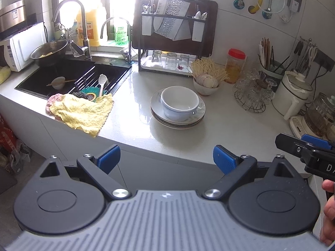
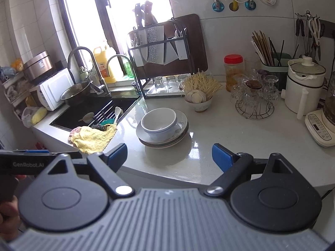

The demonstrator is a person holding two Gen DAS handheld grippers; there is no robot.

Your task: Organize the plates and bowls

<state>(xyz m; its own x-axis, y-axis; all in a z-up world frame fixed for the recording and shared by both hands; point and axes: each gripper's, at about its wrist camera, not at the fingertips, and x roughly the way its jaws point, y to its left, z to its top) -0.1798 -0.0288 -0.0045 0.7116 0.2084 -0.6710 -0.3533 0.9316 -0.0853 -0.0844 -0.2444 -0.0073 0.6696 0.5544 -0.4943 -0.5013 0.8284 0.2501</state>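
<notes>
Closest to me, my left hand-held gripper [image 1: 166, 160] has its two blue pads wide apart, and there is nothing between them. It hangs just off the front edge of the table [image 1: 134, 96], not over it. My right hand-held gripper [image 2: 169, 156] is wide open too and holds nothing. Its pads sit at the table's front edge. In the left view I can see the right one poking in from the side, with a hand [image 1: 329, 211] under it.

Past the edge I see a wide bare strip of white table. That is good open room on the way to the dishes.

In the middle of the table is the stack of plates [image 1: 178, 121]. A white bowl [image 1: 179, 102] sits upright on top of the stack, and it looks empty. There is bare table all around the stack.

To the left, a yellow cloth [image 1: 80, 113] hangs over the table's edge at the corner of the black sink [image 1: 62, 71]. A small bowl with chopsticks [image 1: 58, 82] lies in the sink, and a white spoon [image 1: 102, 83] rests on its rack.

Behind the stack is a small bowl of garlic [image 1: 206, 83], near but not touching. Further right is a wire stand of glass cups [image 1: 253, 92], then a white pot [image 1: 293, 92]. At the back stands the drying rack [image 1: 173, 33] with glasses turned upside down under it.
</notes>
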